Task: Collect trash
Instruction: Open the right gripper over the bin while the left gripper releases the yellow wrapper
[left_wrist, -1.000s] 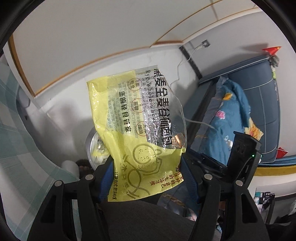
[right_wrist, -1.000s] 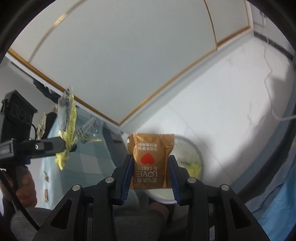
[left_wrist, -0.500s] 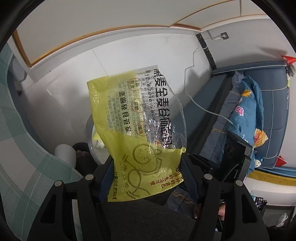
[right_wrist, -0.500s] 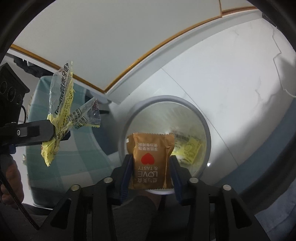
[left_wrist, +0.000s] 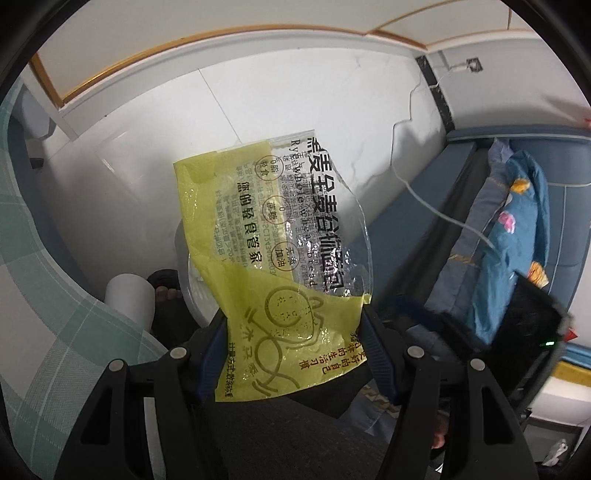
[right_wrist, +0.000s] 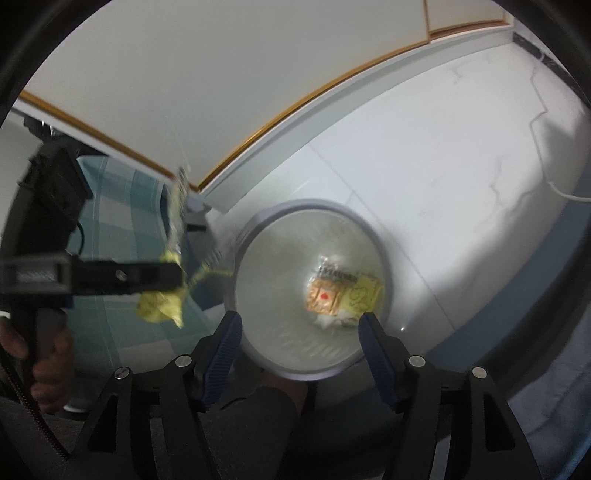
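The left gripper (left_wrist: 293, 350) pinches a yellow and clear wrapper (left_wrist: 273, 258) by its lower edge, both blue pads pressing its sides; the sheet stands up from the jaws, its torn clear upper edge free in the air above the white tiled floor (left_wrist: 295, 122). In the right wrist view this same gripper (right_wrist: 177, 275) hangs just left of the bin's rim, over the checked green cloth (right_wrist: 122, 229), the crumpled wrapper (right_wrist: 166, 306) dangling from it.

The right gripper (right_wrist: 299, 332) hovers above the round white bin (right_wrist: 306, 210), its jaws opening with nothing between them. A brown packet with a red heart (right_wrist: 325, 297) lies inside the bin on the bottom, right of centre, on top of a yellow wrapper (right_wrist: 364, 295) and some crumpled white bits.

The bin's mouth is wide and unblocked. A white cable (right_wrist: 539, 122) runs across the floor on the far right, well apart from the bin. A blue sofa edge (right_wrist: 569, 236) bounds the right side.
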